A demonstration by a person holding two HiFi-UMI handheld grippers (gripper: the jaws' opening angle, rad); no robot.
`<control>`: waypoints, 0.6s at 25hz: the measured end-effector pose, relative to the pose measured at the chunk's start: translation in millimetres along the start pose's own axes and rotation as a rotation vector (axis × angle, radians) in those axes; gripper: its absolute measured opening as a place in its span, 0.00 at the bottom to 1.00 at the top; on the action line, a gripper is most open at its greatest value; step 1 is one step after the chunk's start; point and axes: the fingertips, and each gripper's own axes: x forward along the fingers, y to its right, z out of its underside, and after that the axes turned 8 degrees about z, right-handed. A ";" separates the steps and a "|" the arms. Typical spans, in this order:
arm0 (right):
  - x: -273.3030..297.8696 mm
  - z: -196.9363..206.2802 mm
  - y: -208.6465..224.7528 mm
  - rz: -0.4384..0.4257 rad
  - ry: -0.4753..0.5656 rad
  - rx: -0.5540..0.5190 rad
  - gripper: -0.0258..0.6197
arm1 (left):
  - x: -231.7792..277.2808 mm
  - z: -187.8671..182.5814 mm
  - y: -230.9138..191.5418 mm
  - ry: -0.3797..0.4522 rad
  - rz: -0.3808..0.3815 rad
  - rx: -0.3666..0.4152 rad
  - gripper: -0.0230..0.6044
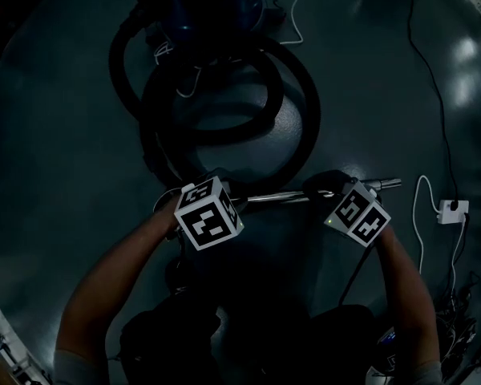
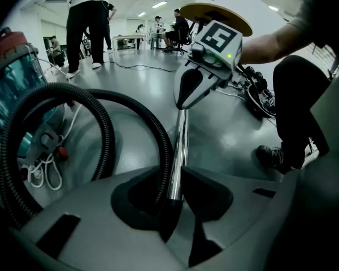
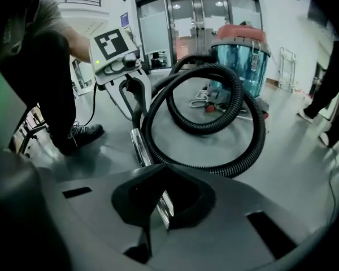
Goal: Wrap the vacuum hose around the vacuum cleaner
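Head view: hose (image 1: pixel 309 103) lies coiled on the floor (image 1: pixel 56 135) at 12 o'clock, before the vacuum cleaner (image 1: pixel 212 10), not around it. Fingers of left gripper (image 2: pixel 178 193) and right gripper (image 3: pixel 161 203) both pinch the chrome tube (image 1: pixel 280 198); the slick metal could slip out, or the springy coil could uncurl

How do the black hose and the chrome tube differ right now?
The hose is black and ribbed; the chrome tube is shiny and smooth. The hose curls in loose loops beside the vacuum cleaner; the chrome tube runs dead straight. The hose is much the longer of the two. Shared: both are round in section and appear joined into one line.
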 end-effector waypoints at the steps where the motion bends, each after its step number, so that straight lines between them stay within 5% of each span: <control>1: -5.6 -5.1 2.2 0.029 0.001 0.009 0.05 | -12.4 -2.2 -1.6 0.016 -0.027 -0.007 0.20; 4: -26.3 -19.7 4.7 0.093 -0.024 -0.013 0.05 | -52.3 -7.6 -4.0 0.054 -0.108 -0.023 0.05; 10: -96.3 -67.2 -12.9 0.114 -0.054 -0.043 0.05 | -138.9 -16.9 33.7 0.095 -0.151 -0.113 0.05; 15: -163.3 -128.3 -34.3 0.109 -0.021 -0.017 0.05 | -219.3 -47.5 73.3 0.215 -0.120 -0.284 0.05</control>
